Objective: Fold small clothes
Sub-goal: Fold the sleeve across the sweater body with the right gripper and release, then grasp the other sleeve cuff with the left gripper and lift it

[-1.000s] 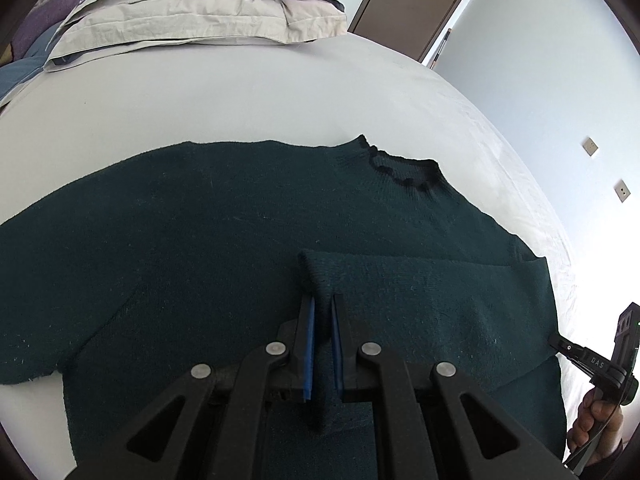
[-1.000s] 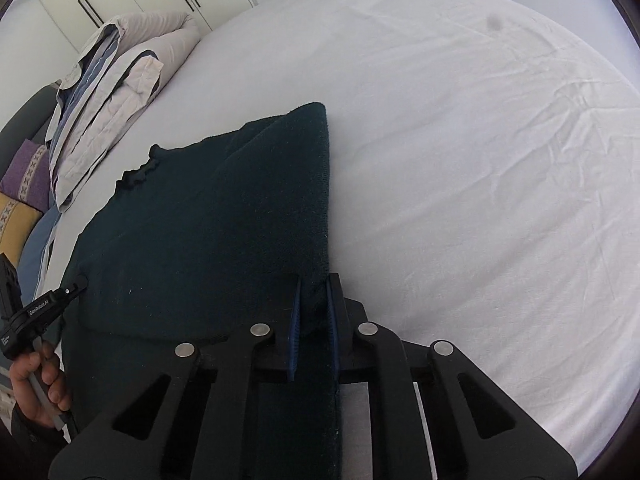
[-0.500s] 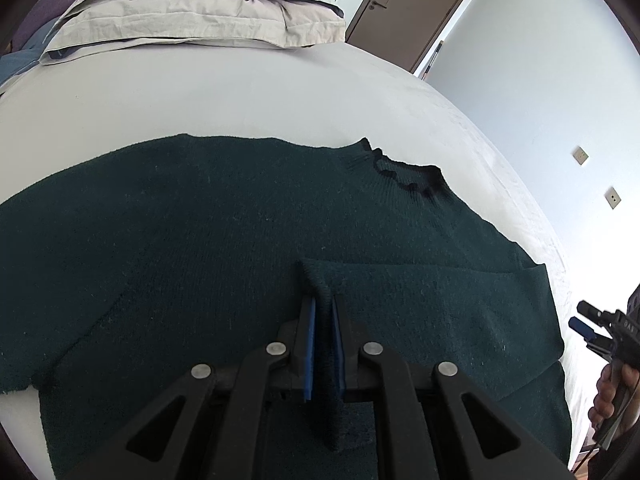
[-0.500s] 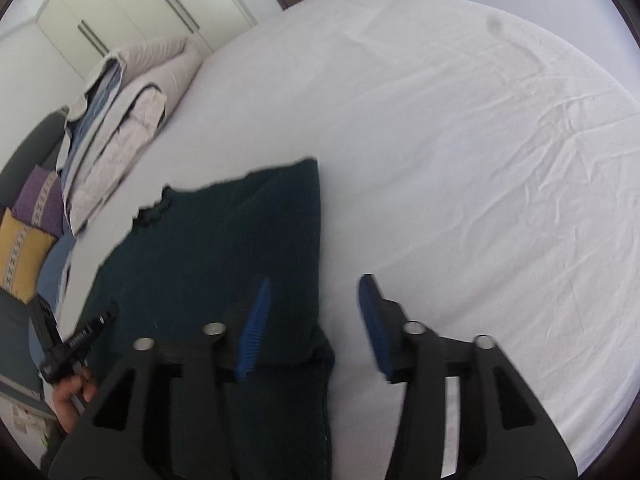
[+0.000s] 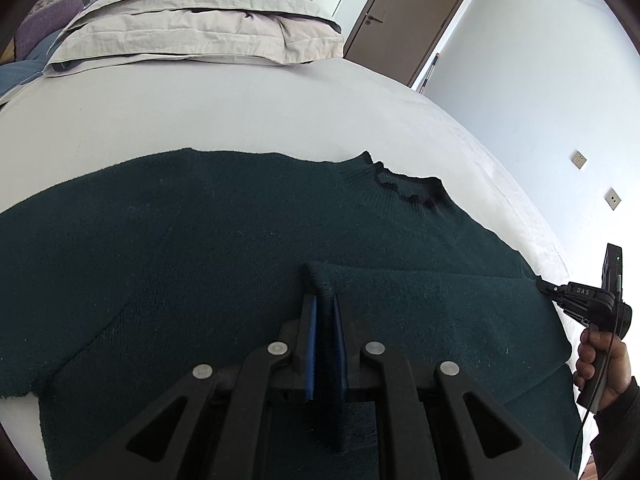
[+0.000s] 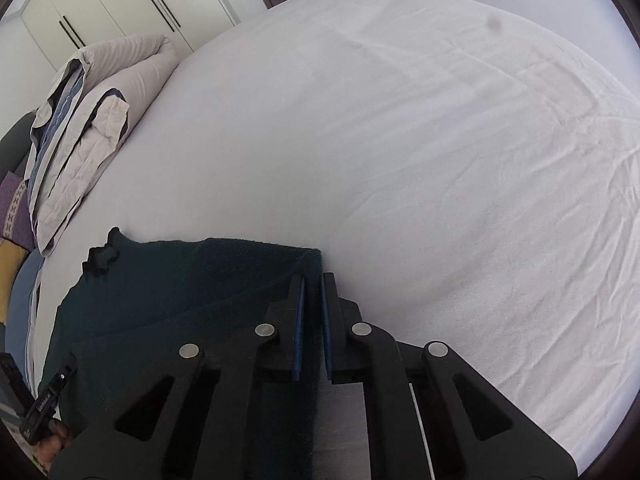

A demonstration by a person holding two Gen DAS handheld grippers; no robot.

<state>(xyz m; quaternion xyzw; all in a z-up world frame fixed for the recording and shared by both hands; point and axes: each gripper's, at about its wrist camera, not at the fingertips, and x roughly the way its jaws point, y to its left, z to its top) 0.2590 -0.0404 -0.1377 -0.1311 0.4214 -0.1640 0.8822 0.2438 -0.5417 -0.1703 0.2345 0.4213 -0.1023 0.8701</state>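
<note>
One dark green sweater (image 5: 224, 248) lies across the middle of the frame, on one bed (image 5: 224, 112) with a white sheet. Two grippers show: the left gripper (image 5: 325, 320) at bottom centre and the right gripper (image 5: 550, 289) at the right edge, with one hand (image 5: 604, 364) below it. One stack of folded bedding (image 5: 200, 28) sits upper left. One brown door (image 5: 408, 16) stands at the top, and two wall sockets (image 5: 578, 159) on the right.

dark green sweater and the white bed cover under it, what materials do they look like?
Dark green sweater: looks like a wool or wool-blend knit, matte and fuzzy, with pale lint flecks and a ribbed, scalloped collar.
White bed cover: looks like woven cotton sheeting, smooth and matte, with fine creases. Fibre content cannot be confirmed by sight.
</note>
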